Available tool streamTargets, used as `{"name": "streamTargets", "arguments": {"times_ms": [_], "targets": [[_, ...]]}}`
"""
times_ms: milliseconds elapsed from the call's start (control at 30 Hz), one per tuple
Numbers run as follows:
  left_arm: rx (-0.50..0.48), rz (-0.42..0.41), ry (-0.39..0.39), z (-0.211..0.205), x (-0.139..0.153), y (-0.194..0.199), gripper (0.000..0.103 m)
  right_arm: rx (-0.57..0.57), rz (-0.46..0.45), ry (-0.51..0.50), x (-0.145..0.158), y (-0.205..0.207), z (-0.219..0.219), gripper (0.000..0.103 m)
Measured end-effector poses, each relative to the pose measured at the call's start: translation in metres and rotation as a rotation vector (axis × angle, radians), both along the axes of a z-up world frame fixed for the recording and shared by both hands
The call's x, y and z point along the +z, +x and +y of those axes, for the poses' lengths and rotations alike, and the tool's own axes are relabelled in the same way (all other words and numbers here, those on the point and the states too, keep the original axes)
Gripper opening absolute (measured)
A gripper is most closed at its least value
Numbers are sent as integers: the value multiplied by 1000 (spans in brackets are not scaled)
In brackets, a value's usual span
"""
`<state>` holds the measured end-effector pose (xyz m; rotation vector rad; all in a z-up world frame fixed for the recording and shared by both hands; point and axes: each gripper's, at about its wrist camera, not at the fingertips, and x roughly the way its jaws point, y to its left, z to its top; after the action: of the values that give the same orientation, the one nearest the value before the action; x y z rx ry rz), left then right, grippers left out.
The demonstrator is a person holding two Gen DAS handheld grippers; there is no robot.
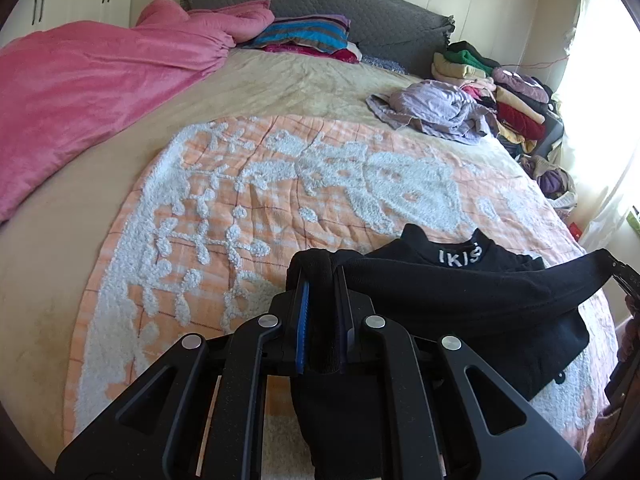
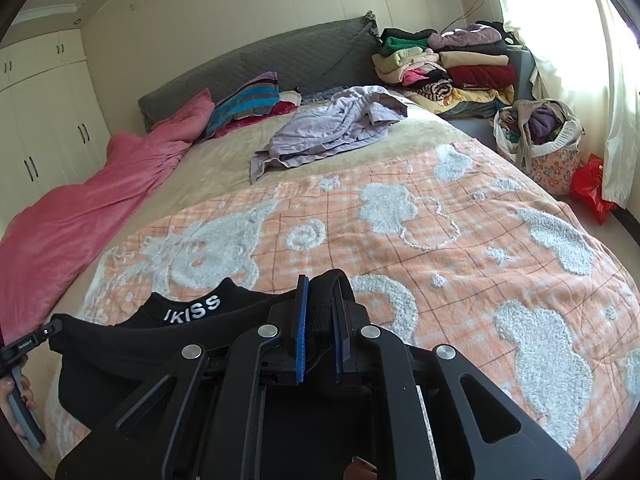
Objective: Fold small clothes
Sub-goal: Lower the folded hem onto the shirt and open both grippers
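Black knit top (image 1: 472,292) spans both grippers, long axis side to side, printed collar (image 2: 194,309) on the far side, over the orange blanket (image 2: 460,240). Left gripper (image 1: 322,300) and right gripper (image 2: 322,312) each pinched shut on a corner; neither nearer.

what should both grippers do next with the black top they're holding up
Probably lower it flat onto the orange-and-white quilt. The left gripper and right gripper are each shut on an end of the black knit top with white collar lettering, stretched between them, its collar already touching the quilt.
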<state>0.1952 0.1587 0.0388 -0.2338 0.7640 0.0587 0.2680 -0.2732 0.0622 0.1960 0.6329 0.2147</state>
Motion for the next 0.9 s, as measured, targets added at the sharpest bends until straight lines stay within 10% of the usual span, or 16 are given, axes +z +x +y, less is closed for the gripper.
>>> {"name": "streamTargets", "arguments": {"times_ms": [600, 900], "targets": [[23, -15, 36, 3, 3, -13, 19, -49, -4, -26, -16, -3, -9, 26], [-166, 52, 19, -49, -11, -31, 18, 81, 20, -143, -28, -21, 23, 25]]}}
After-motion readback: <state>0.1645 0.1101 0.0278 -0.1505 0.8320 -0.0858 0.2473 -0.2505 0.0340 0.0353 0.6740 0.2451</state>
